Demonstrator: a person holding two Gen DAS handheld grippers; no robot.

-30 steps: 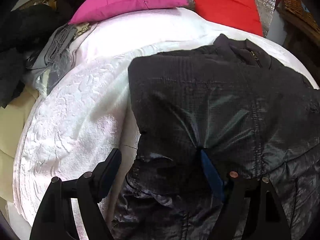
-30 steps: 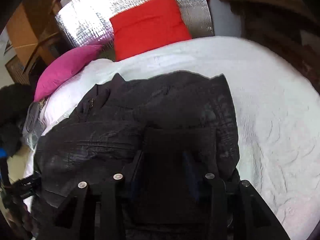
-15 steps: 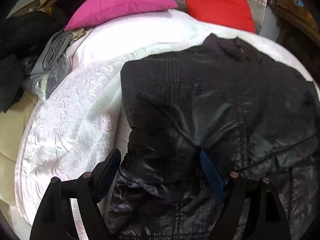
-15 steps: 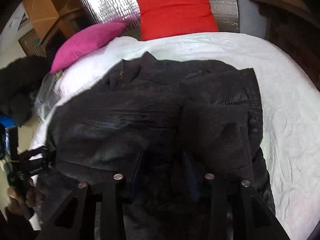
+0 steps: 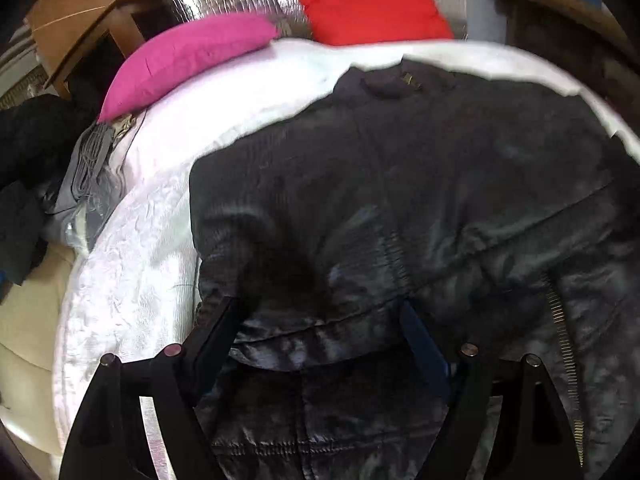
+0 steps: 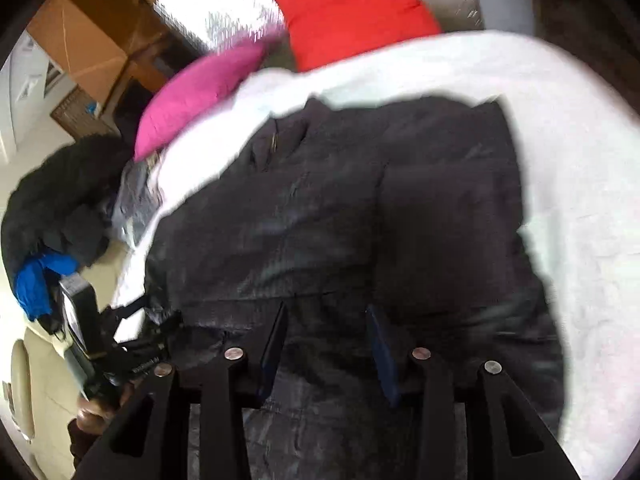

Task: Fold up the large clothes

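The right gripper [image 6: 326,344] is opening its jaws and backing off the black jacket [image 6: 360,208]. The sleeve panel [image 6: 448,216] it released is now lying folded across the jacket.

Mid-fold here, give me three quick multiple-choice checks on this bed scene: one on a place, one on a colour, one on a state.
1. Where does the jacket lie?
A. On the white bed cover
B. On the floor
C. On the cardboard box

2. What colour is the pillow beside the red one?
A. Green
B. Pink
C. Yellow

3. How is the left tool?
A. Clamped shut on a pillow
B. Out of view
C. Open, over the jacket

Key: 1 A, white cover shows around the jacket; 2 B, it is bright pink; 3 C, its fingers stand wide apart above the fabric.
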